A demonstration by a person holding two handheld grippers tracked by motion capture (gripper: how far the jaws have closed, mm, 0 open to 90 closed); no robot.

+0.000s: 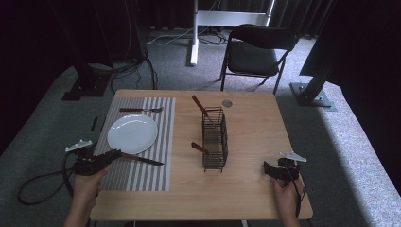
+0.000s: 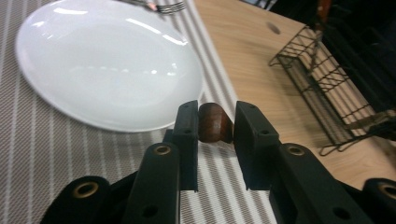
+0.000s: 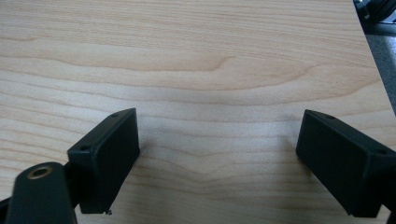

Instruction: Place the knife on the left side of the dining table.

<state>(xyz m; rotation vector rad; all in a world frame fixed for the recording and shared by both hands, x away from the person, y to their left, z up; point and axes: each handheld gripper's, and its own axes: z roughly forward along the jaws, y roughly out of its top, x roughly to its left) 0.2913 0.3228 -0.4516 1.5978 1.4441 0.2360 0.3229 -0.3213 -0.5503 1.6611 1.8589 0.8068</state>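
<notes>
Jaws of left gripper (image 2: 215, 140) slightly parted, brown wooden knife handle (image 2: 214, 122) between them, small gap on one side. Knife lies on grey striped placemat (image 1: 142, 175) just beside round white plate (image 1: 132, 133). Right gripper (image 3: 217, 161) wide open, holding nothing, over bare light wooden table (image 1: 250, 189).

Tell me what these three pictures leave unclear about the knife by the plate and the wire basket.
- Wooden-handled knife: in the left gripper view, the left gripper jaws cover all but the handle end; whether the pads press it is unclear.
- Utensils in the black wire basket: in the high view, brown handles show but the wires hide the heads.
- Small round grey thing on the wooden table: too small to identify.
</notes>
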